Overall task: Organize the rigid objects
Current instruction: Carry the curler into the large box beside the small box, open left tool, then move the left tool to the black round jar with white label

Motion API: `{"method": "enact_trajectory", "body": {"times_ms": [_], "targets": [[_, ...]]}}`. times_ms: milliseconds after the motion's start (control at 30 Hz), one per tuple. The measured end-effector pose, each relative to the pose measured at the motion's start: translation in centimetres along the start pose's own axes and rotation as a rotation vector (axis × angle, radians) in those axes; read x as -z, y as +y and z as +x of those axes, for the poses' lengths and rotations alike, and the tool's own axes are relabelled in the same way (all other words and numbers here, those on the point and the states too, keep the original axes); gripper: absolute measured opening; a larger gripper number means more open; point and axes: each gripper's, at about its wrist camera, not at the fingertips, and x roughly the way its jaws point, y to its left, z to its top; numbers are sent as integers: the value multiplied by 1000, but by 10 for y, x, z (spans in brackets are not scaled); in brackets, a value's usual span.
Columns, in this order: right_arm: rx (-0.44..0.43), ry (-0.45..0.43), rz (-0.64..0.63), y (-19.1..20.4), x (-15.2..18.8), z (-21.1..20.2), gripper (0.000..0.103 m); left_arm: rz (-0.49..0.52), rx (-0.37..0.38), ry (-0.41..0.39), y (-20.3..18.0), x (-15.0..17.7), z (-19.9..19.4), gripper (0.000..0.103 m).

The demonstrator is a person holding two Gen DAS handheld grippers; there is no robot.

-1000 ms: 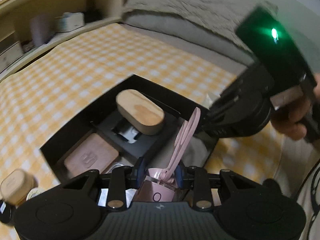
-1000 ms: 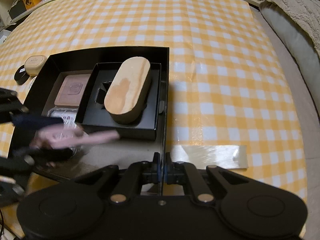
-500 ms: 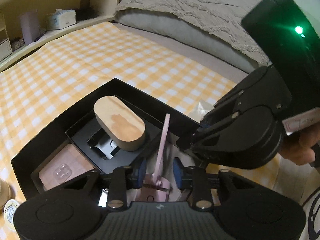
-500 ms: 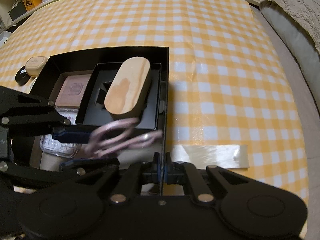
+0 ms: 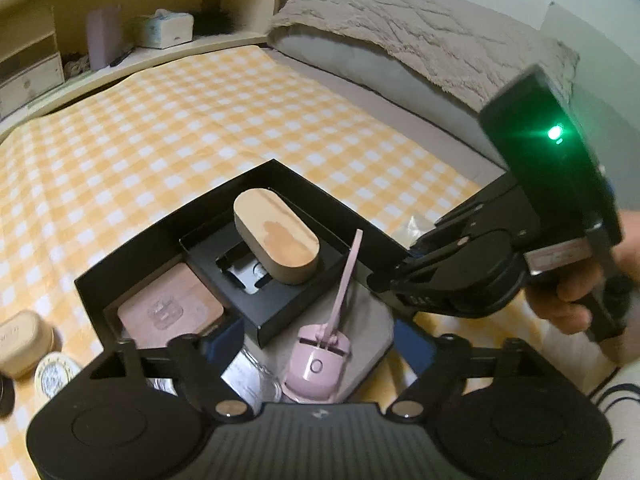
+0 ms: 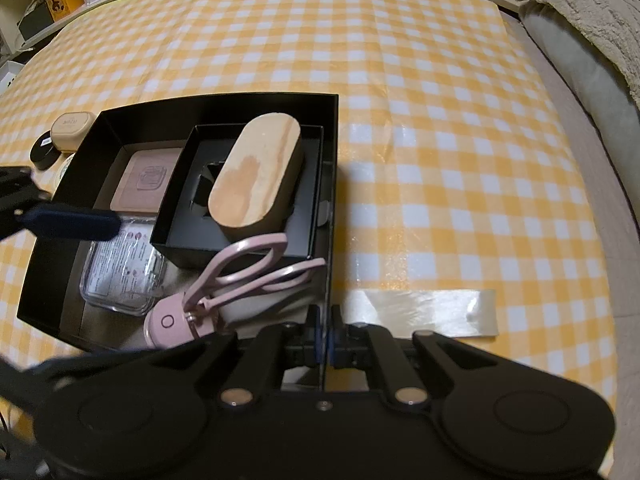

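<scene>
A pink eyelash curler (image 5: 320, 356) (image 6: 224, 292) lies in the near corner of a black box (image 5: 280, 168) (image 6: 220, 100). My left gripper (image 5: 320, 340) is open, its blue-padded fingers (image 5: 224, 340) standing on both sides of the curler without touching it. My right gripper (image 6: 325, 340) is shut on the box's right wall. The box also holds a wooden-lidded case (image 5: 276, 236) (image 6: 256, 180) in a small black tray, a pink square compact (image 5: 170, 312) (image 6: 148, 180) and a clear plastic packet (image 6: 124, 268).
A beige case (image 5: 22, 340) (image 6: 68, 130), a round tin (image 5: 52, 372) and a black disc (image 6: 44, 154) lie left of the box on the yellow checked cloth. A strip of clear tape (image 6: 420, 308) lies right of the box. A grey pillow (image 5: 400, 40) lies beyond.
My left gripper has opened and let go of the pink curler, which now lies in the box. The right gripper keeps its hold on the box wall.
</scene>
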Motion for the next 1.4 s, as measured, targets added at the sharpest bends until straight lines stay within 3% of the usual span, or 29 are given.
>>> {"method": "enact_trajectory", "body": {"times_ms": [433,700,1033,1400], "targets": [[2,1,4,0,0,0,4,-60,2,-39,-7,1,-40,100],[3,0,4,1,0,0,4,-87,-49,-54,-3,9,-65,102],[5,2,3,0,0,0,4,-184,-158,-142,32,12,-101,103],[9,2,1,1,0,0,5,-369,-366,-219,103,14,-117,103]]}}
